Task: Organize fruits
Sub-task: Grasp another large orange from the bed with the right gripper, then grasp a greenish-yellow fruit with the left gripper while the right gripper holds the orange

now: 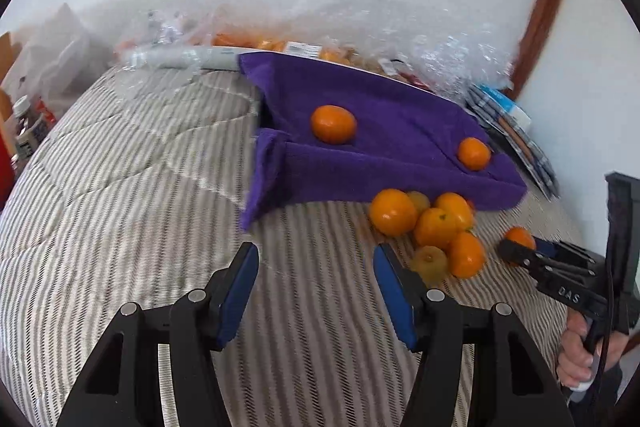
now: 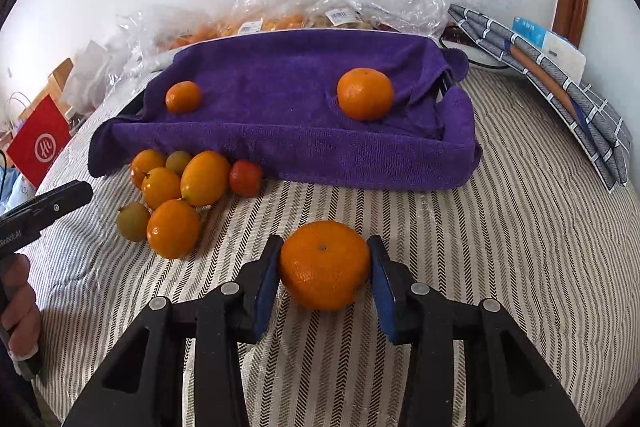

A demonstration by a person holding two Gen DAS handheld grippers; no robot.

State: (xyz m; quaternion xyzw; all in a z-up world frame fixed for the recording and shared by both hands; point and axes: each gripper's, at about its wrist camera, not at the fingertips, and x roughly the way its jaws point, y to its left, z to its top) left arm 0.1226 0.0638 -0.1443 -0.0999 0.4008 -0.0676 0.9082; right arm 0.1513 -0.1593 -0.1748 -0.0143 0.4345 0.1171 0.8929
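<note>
A purple towel covers a tray (image 1: 384, 131) (image 2: 288, 131) on a striped bedspread. Two mandarins lie on it, a larger one (image 1: 333, 123) (image 2: 365, 93) and a smaller one (image 1: 474, 153) (image 2: 183, 97). A pile of several small orange and yellowish fruits (image 1: 434, 227) (image 2: 176, 195) lies on the bedspread in front of the tray. My right gripper (image 2: 325, 265) (image 1: 520, 253) is shut on a mandarin (image 2: 325, 264) (image 1: 520, 237) just above the bedspread. My left gripper (image 1: 316, 259) is open and empty, left of the pile.
Clear plastic bags with more fruit (image 1: 280, 43) (image 2: 320, 11) lie behind the tray against the white wall. A folded patterned cloth (image 2: 560, 95) (image 1: 512, 135) lies beside the tray. A red box (image 2: 40, 143) stands off the bed's edge.
</note>
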